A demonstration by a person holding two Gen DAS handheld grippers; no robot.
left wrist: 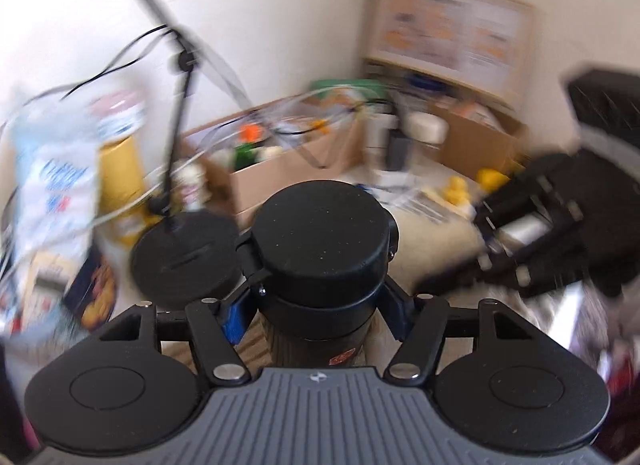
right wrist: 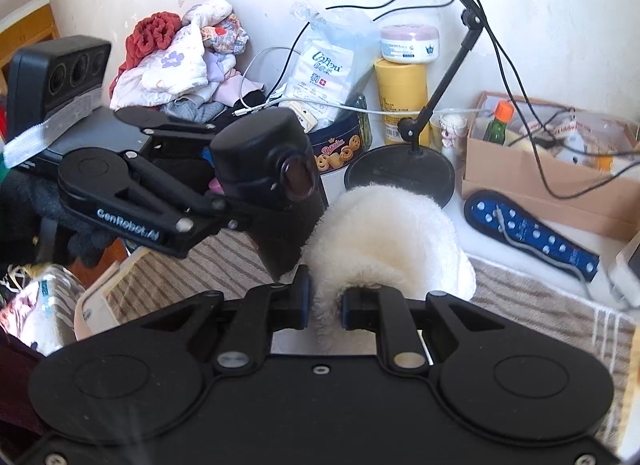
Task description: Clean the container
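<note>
A black flask with a flip lid [left wrist: 324,241] stands upright between the jaws of my left gripper [left wrist: 318,317], which is shut on its body just under the lid. The right wrist view shows the same flask [right wrist: 260,157] tilted towards the camera, with the left gripper [right wrist: 244,205] clamped around it above a striped towel [right wrist: 540,305]. My right gripper [right wrist: 326,305] is shut on a fluffy white cloth [right wrist: 380,233], which bulges forward and lies against the flask's lower side. In the left wrist view the right gripper [left wrist: 520,245] is a blur at the right.
A black lamp base [right wrist: 400,173] with its arm and cables rises just behind the cloth. A cookie tin [right wrist: 340,145], a yellow canister [right wrist: 400,89] and a clothes pile [right wrist: 180,61] line the wall. A cardboard box [right wrist: 540,181] and a blue power strip [right wrist: 532,233] lie at the right.
</note>
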